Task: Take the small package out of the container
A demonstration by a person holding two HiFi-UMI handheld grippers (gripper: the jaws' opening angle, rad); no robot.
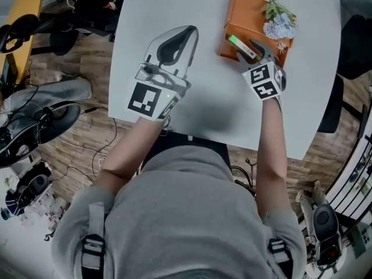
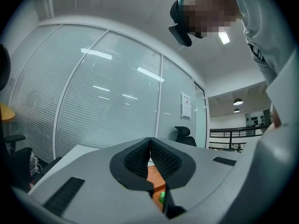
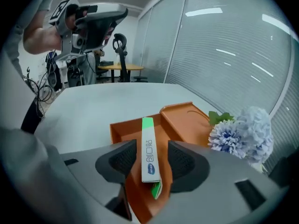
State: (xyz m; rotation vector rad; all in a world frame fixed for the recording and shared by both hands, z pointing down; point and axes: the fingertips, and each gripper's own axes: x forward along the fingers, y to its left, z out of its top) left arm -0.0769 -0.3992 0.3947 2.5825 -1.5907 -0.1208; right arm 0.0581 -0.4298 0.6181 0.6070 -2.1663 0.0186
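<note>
Counter's (image 1: 203, 109) far right corner bears the container (image 1: 244, 22). Right tongs (image 3: 152, 157) straddle the small package (image 3: 148, 139) lengthwise, spread; left tongs (image 2: 150, 143) pressed together.

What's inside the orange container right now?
The small green-and-white package sits in the orange container, between the right gripper's open jaws. A pale blue flower overlaps its far corner. The floor under the package and the flower is covered.

Small package (image 3: 148, 149) between parted claw (image 3: 151, 158)
</note>
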